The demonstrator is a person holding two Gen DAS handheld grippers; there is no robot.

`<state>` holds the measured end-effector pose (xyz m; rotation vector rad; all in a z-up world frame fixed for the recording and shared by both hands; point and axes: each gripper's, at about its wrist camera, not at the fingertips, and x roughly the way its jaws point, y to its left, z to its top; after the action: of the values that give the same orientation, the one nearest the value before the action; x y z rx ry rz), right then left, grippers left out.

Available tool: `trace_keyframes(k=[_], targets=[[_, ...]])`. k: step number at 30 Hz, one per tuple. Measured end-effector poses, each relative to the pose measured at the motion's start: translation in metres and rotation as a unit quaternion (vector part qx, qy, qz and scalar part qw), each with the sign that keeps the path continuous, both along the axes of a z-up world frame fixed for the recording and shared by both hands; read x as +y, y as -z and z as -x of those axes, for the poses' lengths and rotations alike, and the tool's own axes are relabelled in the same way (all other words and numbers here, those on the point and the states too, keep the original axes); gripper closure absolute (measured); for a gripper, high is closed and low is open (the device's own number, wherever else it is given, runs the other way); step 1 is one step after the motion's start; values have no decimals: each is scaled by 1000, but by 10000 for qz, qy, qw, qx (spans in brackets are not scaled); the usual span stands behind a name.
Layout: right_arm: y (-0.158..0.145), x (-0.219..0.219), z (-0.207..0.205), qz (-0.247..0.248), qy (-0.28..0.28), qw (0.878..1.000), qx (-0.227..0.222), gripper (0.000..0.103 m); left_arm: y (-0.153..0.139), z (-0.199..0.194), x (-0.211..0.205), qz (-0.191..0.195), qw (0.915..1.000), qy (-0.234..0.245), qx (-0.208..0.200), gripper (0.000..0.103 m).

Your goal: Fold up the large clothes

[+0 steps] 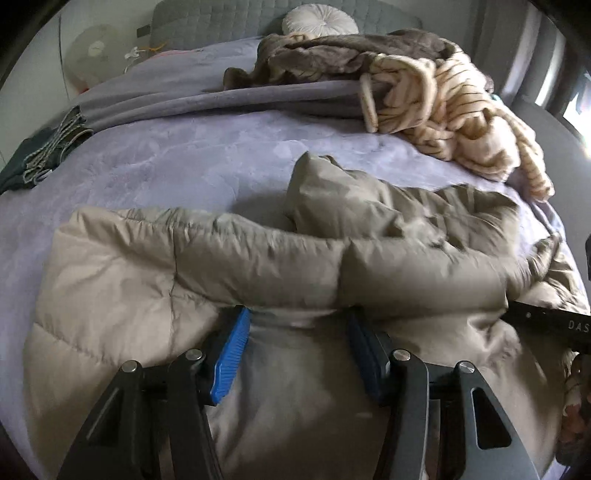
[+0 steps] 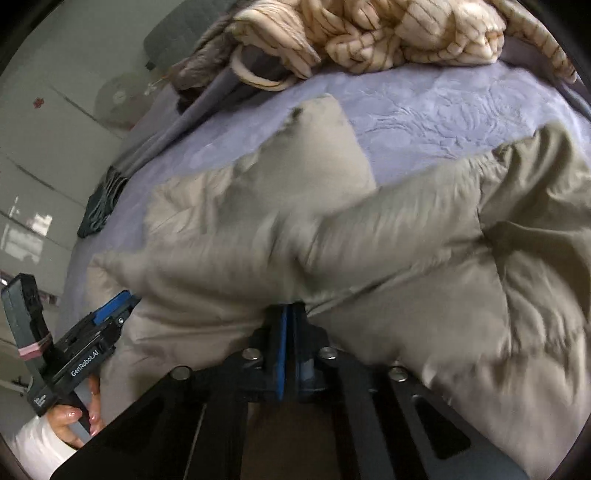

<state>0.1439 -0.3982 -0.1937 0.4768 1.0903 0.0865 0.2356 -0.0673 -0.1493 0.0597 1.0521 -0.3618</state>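
Left wrist view, jacket: The beige puffer jacket (image 1: 229, 266) lies spread across the near half of the lavender bedspread (image 1: 177, 158), one quilted fold rolled over toward your tool.
Left wrist view, your left gripper: Your left gripper (image 1: 297, 325) stands with its blue pads (image 1: 231, 354) apart, the tips tucked under the rolled fold; jacket fabric sits between them, and the pads are not seen pressing on it.
Left wrist view, far side: A striped cream blanket (image 1: 454, 110) and a brown fur throw (image 1: 332, 55) are heaped at the far right, a round white cushion (image 1: 319, 20) against the headboard, dark folded clothes (image 1: 40, 155) at the far left edge.
Right wrist view, your right gripper: Your right gripper (image 2: 290, 314) is closed, its blue pads meeting on a pinch of the jacket's (image 2: 369, 240) near edge; motion blurs the cloth above.
Right wrist view, near left: Your left gripper (image 2: 118, 299) reaches the jacket's left border, with your hand (image 2: 79, 417) on its handle.
Right wrist view, far side: The striped blanket (image 2: 369, 33) lies beyond the bedspread (image 2: 443, 110).
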Motion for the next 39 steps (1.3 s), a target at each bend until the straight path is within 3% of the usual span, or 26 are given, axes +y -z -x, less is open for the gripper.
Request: trace_keyframes(k=[3, 7, 10, 12, 14, 15, 18, 24, 29, 36, 39], targets=[[8, -6, -20, -71, 37, 9999, 62, 103, 5, -17, -7, -143, 9999, -15, 34, 46], [-5, -14, -24, 30, -77, 10000, 50, 103, -8, -27, 9, -258, 9996, -19, -95, 46], [-24, -39, -11, 605, 112, 9981, -64, 103, -19, -37, 39, -455, 9982, -267, -275, 46], [-30, -66, -2, 1004, 501, 9937, -26, 103, -17, -49, 65, -762, 9946, -610, -339, 46], [-28, -95, 9, 1325, 1026, 9858, 89, 103, -7, -60, 85, -785, 9931, -858, -166, 44], [-22, -109, 12, 1297, 1259, 9833, 205, 103, 1, -67, 92, -710, 9929, -951, -5, 36], [0, -125, 9, 1103, 1456, 9822, 432, 103, 23, -79, 104, -524, 9907, -1227, 284, 24], [22, -118, -11, 1332, 1390, 9796, 570, 103, 32, -87, 99, -507, 9885, -1381, 347, 20], [5, -114, -8, 1371, 1472, 9778, 580, 100, 10, -71, 106, -720, 9866, -1437, 288, 20], [-34, -95, 35, 970, 1589, 9821, 273, 97, -25, -36, 119, -789, 9877, -1313, 326, 20], [-44, -87, 57, 772, 1622, 9835, 203, 80, -35, -15, 120, -824, 9876, -1285, 352, 20]])
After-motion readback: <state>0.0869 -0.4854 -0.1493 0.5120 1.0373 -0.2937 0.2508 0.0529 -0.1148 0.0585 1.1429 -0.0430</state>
